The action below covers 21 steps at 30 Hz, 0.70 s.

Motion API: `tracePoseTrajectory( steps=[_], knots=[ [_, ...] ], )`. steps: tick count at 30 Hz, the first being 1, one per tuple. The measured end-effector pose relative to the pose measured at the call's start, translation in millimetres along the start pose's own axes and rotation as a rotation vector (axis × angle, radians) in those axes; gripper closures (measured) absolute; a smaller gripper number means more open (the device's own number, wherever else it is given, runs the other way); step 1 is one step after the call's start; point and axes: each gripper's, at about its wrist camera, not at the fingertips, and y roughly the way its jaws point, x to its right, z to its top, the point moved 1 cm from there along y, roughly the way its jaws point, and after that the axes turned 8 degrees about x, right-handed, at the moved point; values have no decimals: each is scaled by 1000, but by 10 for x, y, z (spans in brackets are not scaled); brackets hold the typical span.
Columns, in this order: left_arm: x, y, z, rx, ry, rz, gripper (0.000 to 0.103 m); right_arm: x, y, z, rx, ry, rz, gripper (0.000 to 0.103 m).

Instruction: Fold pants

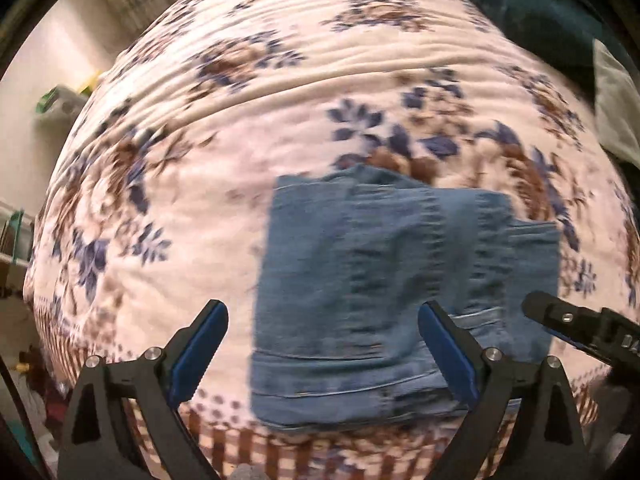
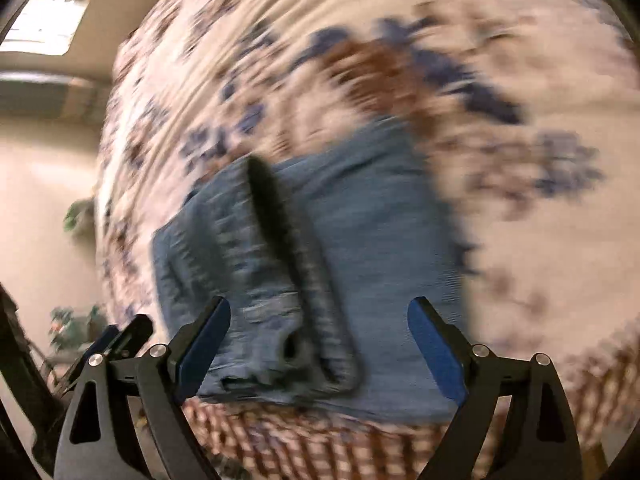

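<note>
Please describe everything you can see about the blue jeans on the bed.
The jeans are faded blue denim, folded into a compact, roughly rectangular bundle of several layers. Stitched seams and a hem band show along the near edge; in the right wrist view a dark fold or opening runs across the top. They lie flat on the floral bedspread, near its patterned border. Neither gripper grips them; blur hides finer detail.
</note>
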Motion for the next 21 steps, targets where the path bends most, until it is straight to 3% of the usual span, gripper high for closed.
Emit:
tracePoseTrajectory(
  steps=[2,5,9,10,11,13,14,16,21],
  knots=[
    [-144,28,-28,-4,-21,30,6,-92,263,-12,-52,-31,41,11],
    [-394,59,-95,-5,-74,74,6,-168,650,-29,-122,-47,36,9],
    [-626,153,-188,14,-113,90,6,-221,831,-8,-160,-40,37,11],
    [-683,189,-209,0,-135,77,6,-216,836,2,-161,-21,33,19],
    [-731,208,-224,-12,-154,67,6,-246,816,16,-150,-20,47,63],
    [-855,255,-249,-34,-195,72,6,-357,810,36,-141,-61,31,69],
    [-902,262,-252,-37,-208,72,6,-433,748,16,-130,-96,24,80],
    [-994,253,-231,-41,-232,61,6,-561,578,-4,-108,-143,16,81],
    [-1077,136,-62,-5,-234,-17,6,-490,-89,45,-11,-81,58,82]
  ],
)
